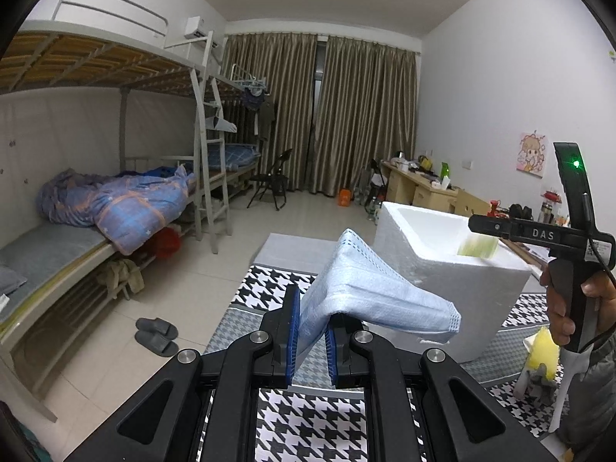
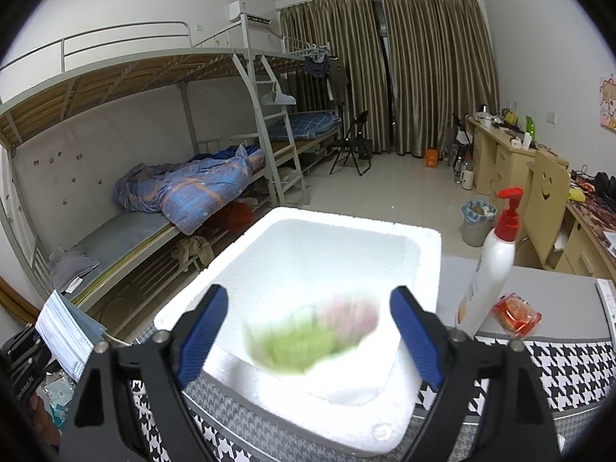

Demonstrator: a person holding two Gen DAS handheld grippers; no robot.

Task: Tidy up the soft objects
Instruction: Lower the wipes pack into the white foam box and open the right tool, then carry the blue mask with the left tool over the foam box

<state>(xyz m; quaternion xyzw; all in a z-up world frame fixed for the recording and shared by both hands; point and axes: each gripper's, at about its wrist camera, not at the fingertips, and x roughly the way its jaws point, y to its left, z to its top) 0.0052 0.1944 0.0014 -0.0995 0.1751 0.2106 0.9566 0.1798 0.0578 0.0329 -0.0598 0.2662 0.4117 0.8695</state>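
Left wrist view: left gripper (image 1: 312,340) angled slightly downward over houndstooth cloth (image 1: 308,423), blue pads clamped tight on a folded blue face mask (image 1: 365,288). Mask rising from the jaws and fanning up and to the right, its free end hanging clear of the white foam box (image 1: 442,292) just behind. Right gripper (image 1: 481,227) seen side-on at far right, held by a hand (image 1: 566,308) wrapped round its dark handle, fingers reaching level across the box's open top. Blurred green item (image 1: 477,248) directly under those fingers, at the box rim. Yellow soft object (image 1: 543,354) low beside the hand.

Right wrist view: right gripper (image 2: 308,327) tilted down over the foam box (image 2: 423,238), blue pads standing wide apart, nothing pressed between them. Blurred green and pink soft item (image 2: 308,342) between and below the pads, against the box interior, contact with the pads not apparent. White pump bottle (image 2: 489,265) upright just right of the box, red packet (image 2: 516,313) at its base. Mask (image 2: 65,331) visible at far left edge, upright in the other gripper.
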